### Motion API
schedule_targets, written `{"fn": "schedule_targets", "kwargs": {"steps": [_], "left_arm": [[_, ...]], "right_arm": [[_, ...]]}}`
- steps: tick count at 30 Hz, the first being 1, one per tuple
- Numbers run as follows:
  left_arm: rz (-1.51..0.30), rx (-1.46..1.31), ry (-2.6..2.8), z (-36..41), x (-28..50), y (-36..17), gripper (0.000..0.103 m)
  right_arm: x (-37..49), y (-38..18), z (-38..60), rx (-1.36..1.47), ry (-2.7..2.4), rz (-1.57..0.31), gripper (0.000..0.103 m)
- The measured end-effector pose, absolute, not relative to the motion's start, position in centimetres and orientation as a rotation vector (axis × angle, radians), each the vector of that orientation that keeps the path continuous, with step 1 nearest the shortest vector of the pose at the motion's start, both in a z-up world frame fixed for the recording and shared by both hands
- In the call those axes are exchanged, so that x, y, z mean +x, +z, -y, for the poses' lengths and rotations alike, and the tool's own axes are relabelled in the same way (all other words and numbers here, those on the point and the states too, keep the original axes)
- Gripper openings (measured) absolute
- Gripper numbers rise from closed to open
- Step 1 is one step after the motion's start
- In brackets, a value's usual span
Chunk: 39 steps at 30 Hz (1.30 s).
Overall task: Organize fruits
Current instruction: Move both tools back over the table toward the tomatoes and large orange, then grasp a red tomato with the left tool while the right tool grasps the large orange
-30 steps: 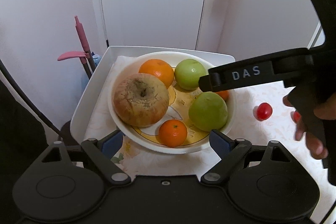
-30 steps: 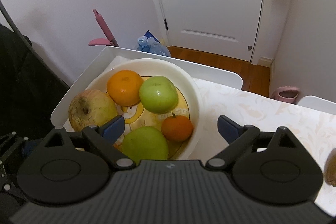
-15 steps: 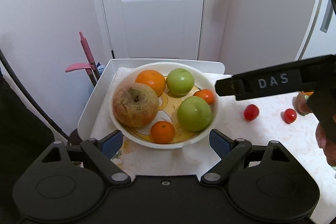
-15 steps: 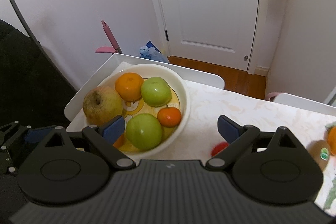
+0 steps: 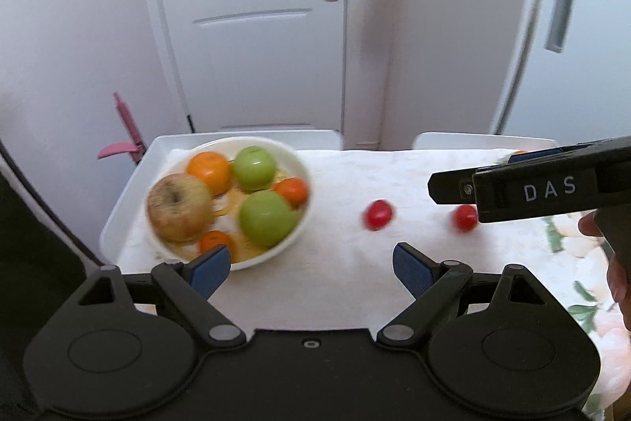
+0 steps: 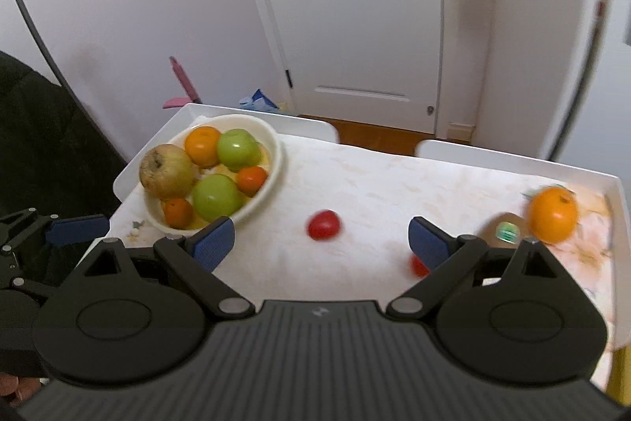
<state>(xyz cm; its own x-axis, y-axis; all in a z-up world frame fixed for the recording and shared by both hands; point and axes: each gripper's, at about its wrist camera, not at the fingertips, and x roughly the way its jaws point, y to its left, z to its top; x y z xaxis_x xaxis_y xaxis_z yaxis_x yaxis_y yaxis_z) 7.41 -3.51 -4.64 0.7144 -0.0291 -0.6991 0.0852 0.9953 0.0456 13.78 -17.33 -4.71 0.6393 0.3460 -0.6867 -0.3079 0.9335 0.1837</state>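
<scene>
Fingers (image 6: pixel 424 243) of the right gripper (image 6: pixel 321 241) are spread and empty, like the left gripper's (image 5: pixel 309 265); nearest loose cherry tomato (image 6: pixel 324 224) lies just ahead between them, right of the bowl (image 6: pixel 272 180) on the counter (image 6: pixel 374 184), so right looks nearer.

left claw (image 5: pixel 311 265): black body, blue pads, silver screws | right claw (image 6: pixel 321 241): black, ribbed housing, white "DAS"

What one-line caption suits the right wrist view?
Open right gripper above a table where a bowl holds apples and oranges; tomatoes lie loose.
</scene>
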Motion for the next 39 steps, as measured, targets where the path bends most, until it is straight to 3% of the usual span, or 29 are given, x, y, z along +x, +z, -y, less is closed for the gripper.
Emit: {"fn": "schedule_targets", "kwargs": {"steps": [25,39], "left_arm": [[-0.747,0.181,-0.140,18.2,11.6,-9.2,0.091],[-0.826,0.201,-0.109,20.9,16.2,-14.2,0.061]], "right_arm": [[16.7,-9.4,36.0,0.057,0.260,-0.810,0.103],[19.6,-13.1,37.1,-0.009,0.317,-0.836,0.101]]}}
